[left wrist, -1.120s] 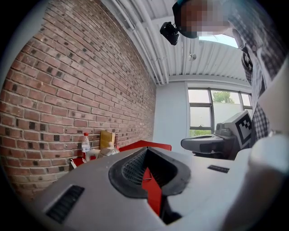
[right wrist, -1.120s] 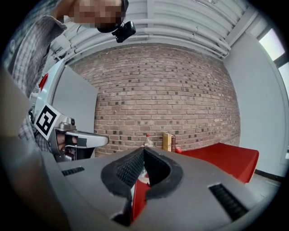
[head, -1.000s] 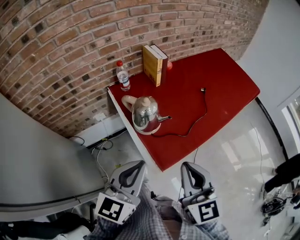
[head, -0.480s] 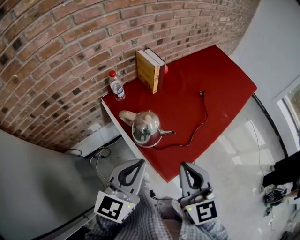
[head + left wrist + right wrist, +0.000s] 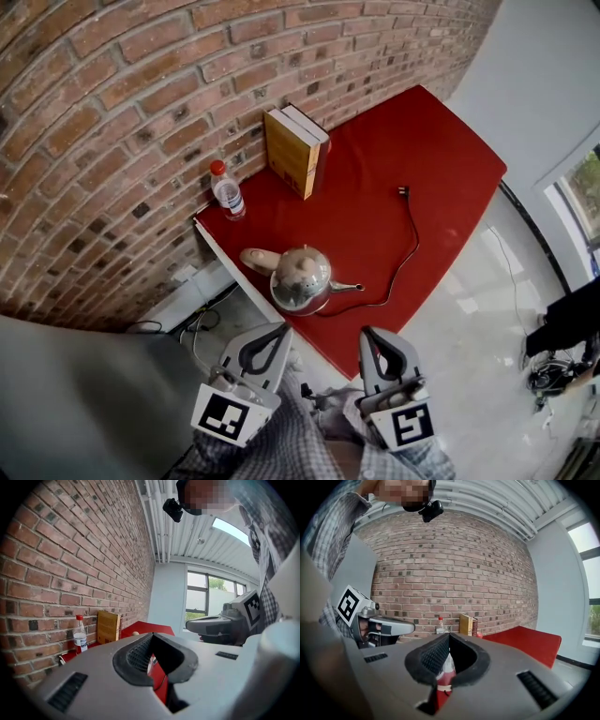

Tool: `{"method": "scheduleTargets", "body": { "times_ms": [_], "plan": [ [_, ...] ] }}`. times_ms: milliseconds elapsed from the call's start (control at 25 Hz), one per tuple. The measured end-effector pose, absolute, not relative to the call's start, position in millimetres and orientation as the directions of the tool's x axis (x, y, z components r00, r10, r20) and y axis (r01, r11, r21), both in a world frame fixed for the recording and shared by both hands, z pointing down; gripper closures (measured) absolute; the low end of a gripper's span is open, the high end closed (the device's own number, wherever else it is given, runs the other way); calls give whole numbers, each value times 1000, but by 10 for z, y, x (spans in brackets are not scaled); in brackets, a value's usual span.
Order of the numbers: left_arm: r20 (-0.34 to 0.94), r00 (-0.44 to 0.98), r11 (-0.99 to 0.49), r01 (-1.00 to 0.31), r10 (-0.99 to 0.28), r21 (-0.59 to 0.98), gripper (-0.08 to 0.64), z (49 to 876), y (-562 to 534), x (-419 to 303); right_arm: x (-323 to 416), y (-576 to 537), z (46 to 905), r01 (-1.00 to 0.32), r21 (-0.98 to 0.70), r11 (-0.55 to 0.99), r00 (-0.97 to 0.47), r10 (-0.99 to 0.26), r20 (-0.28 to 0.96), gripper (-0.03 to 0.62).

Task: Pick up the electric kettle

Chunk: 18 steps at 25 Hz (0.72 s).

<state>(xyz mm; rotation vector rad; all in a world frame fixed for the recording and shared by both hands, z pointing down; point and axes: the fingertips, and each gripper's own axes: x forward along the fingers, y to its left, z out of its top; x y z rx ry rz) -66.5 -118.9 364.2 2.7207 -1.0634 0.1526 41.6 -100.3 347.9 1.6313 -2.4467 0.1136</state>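
Head view: the left hand-held gripper [image 5: 272, 336] and the right hand-held gripper [image 5: 375, 339] sit side by side at 6 o'clock in the frame. Both are clenched on nothing, and each gripper view confirms that the jaws meet with no object between them. Both point toward 12 o'clock, roughly level. They are short of the near edge of the red surface [image 5: 441, 150] and apart from everything on it.

The kettle [image 5: 301, 278] stands upright near that edge, at 12 o'clock from the left hand-held gripper.
- Handle [image 5: 258, 259]: projects toward 9 o'clock.
- Spout [image 5: 349, 287]: points toward 3 o'clock.
- Cord [image 5: 410, 234]: runs from the base toward 1 o'clock and ends in a plug [image 5: 404, 191] lying loose on the surface.

Handling (judged):
- The body is polished metal: rigid, smooth and likely to slip between flat pads.
- The water content cannot be seen, so treat the kettle as heavy.
- Take hold on the handle, which is narrower and less slick than the body.
- The left hand-held gripper is the nearer one to the handle and must open first.
- Expect the cord to trail when the kettle is lifted.

Beyond the kettle, a bottle [image 5: 225, 194] stands at 11 o'clock. Books [image 5: 292, 150] stand at 12 o'clock against the brick wall [image 5: 112, 112], well apart from the kettle.
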Motion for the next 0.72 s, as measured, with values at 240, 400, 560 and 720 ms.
{"method": "scheduleTargets", "body": {
  "times_ms": [240,400,560,720],
  "plan": [
    [189,743,-719,-669,-642,186,554,3787,-1357,-765,274,-1069,3604,-920,42,389,-365,-892,266,586],
    [202,736,-710,-677,-646,196,554,3884,-1472,-815,275,-1117,3699,-918,34,394,-366,-879,305,585],
    [207,714,-685,-700,-669,203,554,3990,-1619,-878,274,-1178,3830,-909,22,417,-386,-859,337,586],
    [220,679,-656,-734,-700,175,554,4122,-1783,-1003,251,-1265,3907,-903,7,430,-401,-848,346,586]
  ]
}}
